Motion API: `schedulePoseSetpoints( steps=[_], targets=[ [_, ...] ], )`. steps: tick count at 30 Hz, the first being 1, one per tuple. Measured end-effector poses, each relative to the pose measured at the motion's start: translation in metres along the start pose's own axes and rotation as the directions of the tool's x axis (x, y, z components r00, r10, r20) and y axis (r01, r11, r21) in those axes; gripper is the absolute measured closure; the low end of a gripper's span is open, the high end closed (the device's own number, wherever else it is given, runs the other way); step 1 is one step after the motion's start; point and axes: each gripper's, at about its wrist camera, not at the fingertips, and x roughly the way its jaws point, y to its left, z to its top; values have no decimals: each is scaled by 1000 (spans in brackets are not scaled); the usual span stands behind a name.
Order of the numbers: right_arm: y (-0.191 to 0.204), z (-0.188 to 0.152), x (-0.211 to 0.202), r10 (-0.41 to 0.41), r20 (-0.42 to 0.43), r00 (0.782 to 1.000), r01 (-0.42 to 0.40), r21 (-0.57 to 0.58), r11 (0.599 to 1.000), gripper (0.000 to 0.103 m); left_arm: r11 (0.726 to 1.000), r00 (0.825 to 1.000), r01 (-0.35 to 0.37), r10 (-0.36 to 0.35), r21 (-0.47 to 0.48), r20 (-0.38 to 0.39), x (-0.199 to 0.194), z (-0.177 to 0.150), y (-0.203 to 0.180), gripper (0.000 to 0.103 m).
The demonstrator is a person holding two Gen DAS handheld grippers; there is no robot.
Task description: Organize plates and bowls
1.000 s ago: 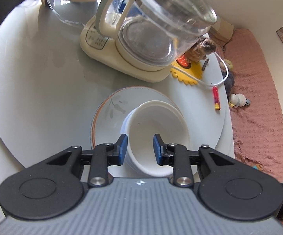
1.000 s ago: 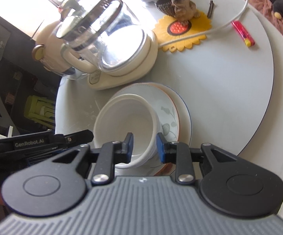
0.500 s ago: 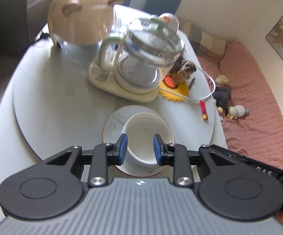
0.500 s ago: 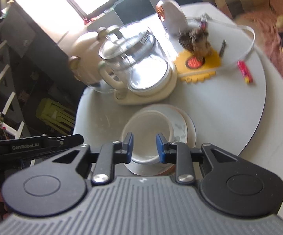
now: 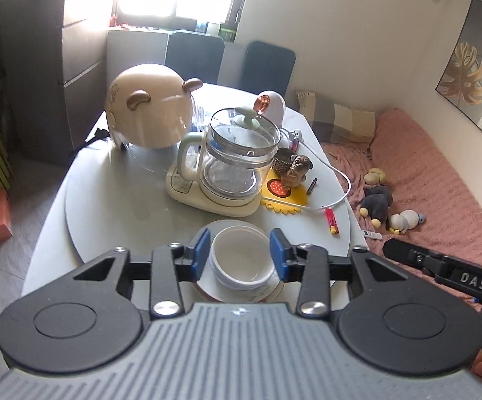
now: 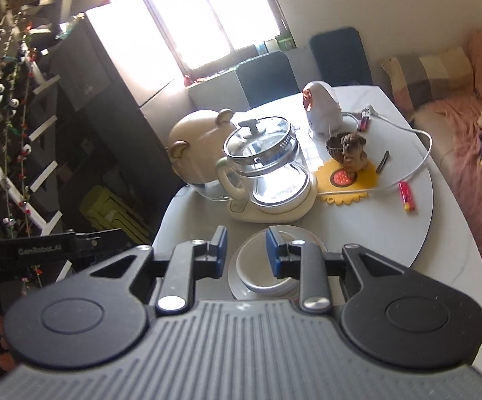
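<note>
We see the white bowl [image 5: 242,260] in the plate [image 5: 207,291] on the table [image 5: 114,200] | left tongs [image 5: 240,255] just widening, empty | right tongs [image 6: 246,250] narrowly parted, empty

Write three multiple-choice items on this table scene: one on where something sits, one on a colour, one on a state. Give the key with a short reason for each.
1. Where does the white bowl sit?
A. on the plate
B. on the kettle base
C. on the yellow mat

2. What colour is the lighter lying near the table's edge?
A. green
B. red
C. black

3. How does the left gripper stand?
A. shut on the bowl
B. shut on the plate's rim
C. open, holding nothing

Key: A, the bowl rests in the middle of the plate, in front of the glass kettle. B, the lighter is red with a yellow end. C, the left gripper's jaws have just been opening and stand apart above the bowl, with nothing pressed between them.
</note>
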Motion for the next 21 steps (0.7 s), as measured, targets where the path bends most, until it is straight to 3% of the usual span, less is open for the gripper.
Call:
schedulePoseSetpoints(
  steps=[9, 21],
  targets=[
    [21, -10, -48, 5, 75, 997, -1, -48, 999, 73, 999, 999, -32, 31, 32, 11, -47, -34, -10, 43],
    [58, -51, -85, -100, 103, 990, 107, -67, 992, 73, 996, 1000, 2, -3, 87, 11, -94, -66, 15, 24]
  ],
)
